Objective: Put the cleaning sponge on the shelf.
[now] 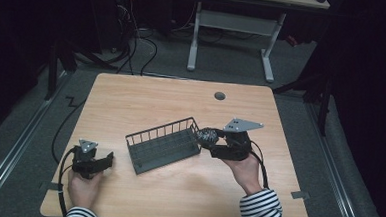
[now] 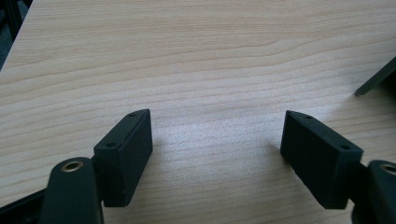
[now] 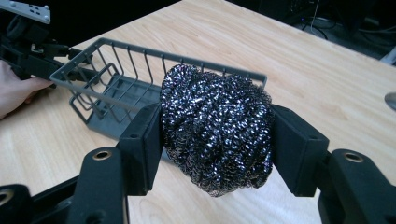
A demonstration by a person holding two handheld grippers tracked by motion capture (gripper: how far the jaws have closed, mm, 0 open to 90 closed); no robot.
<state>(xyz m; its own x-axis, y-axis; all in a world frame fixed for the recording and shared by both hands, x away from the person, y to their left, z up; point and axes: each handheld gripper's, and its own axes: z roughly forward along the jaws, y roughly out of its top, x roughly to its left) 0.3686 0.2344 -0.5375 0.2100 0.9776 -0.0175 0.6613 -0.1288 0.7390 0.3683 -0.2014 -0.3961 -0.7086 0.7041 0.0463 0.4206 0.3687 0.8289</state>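
The right gripper had its jaws pinched on a round, dark steel-wool scouring ball, held just off the near-right end of the dark grey wire basket that lay on the pale wooden table. That basket ran long from lower left to upper right, its open top lying left of the ball, so I judged a short carry leftward over the rim was wanted. The left gripper rested well apart at the table's near-left, jaws spread and empty.

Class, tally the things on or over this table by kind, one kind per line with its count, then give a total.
Wire basket: 1
Steel scouring ball, held in the right tongs: 1
Hand-held tongs, right and left tongs: 2
Total: 4
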